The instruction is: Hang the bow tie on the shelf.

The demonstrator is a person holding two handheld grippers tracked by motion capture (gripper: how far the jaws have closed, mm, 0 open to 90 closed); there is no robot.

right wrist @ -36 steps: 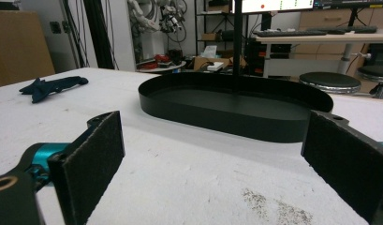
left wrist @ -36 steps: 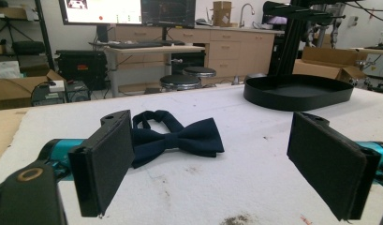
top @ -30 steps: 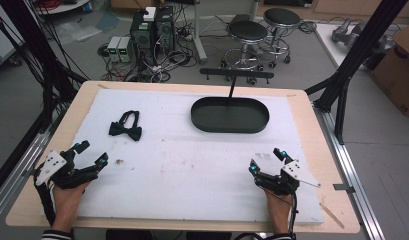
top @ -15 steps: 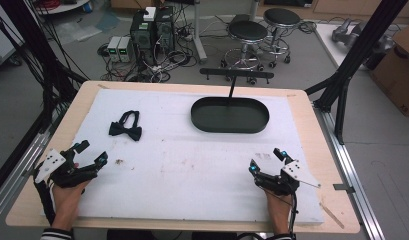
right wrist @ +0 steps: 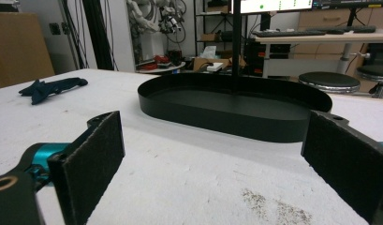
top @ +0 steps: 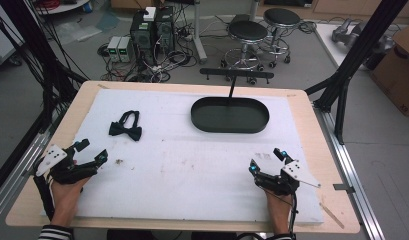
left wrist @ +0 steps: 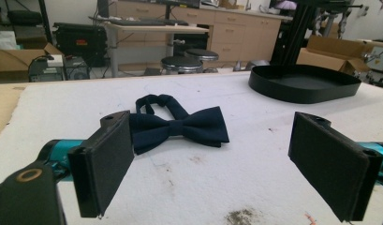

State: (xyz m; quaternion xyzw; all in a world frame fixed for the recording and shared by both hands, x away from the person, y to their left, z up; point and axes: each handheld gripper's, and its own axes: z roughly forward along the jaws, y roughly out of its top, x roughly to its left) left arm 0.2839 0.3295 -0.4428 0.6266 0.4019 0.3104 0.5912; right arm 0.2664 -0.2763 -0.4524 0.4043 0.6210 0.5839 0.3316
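We held the left gripper low over the near left part of the worktop, and its fingers stood wide apart with nothing between them. The right gripper rested at the near right side, also with its fingers spread open and empty.

Just ahead of the left fingers, a little toward the left one, lay the dark bow tie, flat on the white cover, with its strap looped behind it. It was near them but not touching. In front of the right fingers, further away, stood the black oval tray, and it was empty. From the high view the bow tie and the tray were well apart.

We judged that the danger was in the pick. The tie is soft and thin, so fingers closing too high could miss it or pinch one wing only, and then it would hang and slip. The loose strap could also catch on a finger, or drag over the tray rim at the release.
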